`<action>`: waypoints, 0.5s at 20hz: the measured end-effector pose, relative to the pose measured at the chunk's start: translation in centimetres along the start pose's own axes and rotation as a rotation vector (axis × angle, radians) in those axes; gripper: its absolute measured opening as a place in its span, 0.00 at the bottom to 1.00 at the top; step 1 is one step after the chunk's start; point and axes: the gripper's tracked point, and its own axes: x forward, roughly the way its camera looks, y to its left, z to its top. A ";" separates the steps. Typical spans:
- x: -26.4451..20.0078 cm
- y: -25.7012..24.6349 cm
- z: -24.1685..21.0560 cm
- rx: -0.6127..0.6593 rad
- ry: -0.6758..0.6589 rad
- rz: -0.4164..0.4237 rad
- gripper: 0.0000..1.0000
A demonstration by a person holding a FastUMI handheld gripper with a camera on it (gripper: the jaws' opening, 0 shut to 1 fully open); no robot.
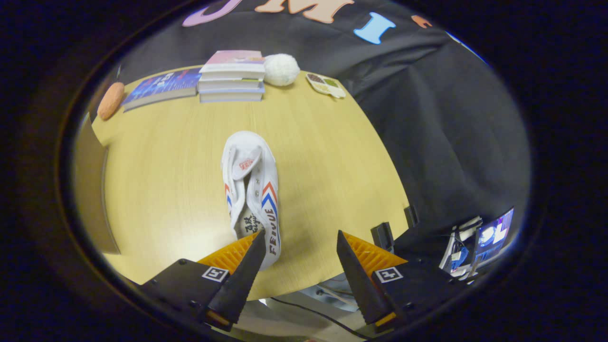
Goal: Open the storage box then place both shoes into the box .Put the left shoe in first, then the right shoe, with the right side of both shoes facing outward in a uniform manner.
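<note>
Shoe: a white canvas sneaker [251, 190] with red and blue chevrons lies on the wooden table [166, 190], heel end nearest the gripper, toe pointing away toward the books.
Long axis: runs nearly straight away from the fingers, tilted slightly off their line.
Gripper: the gripper [300, 242] is spread wide and grasps nothing; the left finger's tip overlaps the shoe's heel in the view, though I cannot tell if it touches. The right finger is well apart from the shoe, over bare table.
Coming move, as a judgement: shift left so the heel sits between the fingers before closing.
Storage box: I cannot identify it; a tan panel [90, 190] at the table's left edge could be part of one.
Beyond the shoe: a stack of books [232, 76], a blue book [161, 85], a white fluffy ball [281, 69], an orange oval object [111, 99], a small patterned tray [326, 84].
In the way: nothing between fingers and shoe.
</note>
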 end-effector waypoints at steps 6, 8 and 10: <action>3.4 2.2 0.4 -0.124 0.042 0.082 0.94; 3.6 3.3 0.9 -0.114 0.030 0.138 0.94; 4.2 3.4 1.1 -0.093 0.020 0.150 0.94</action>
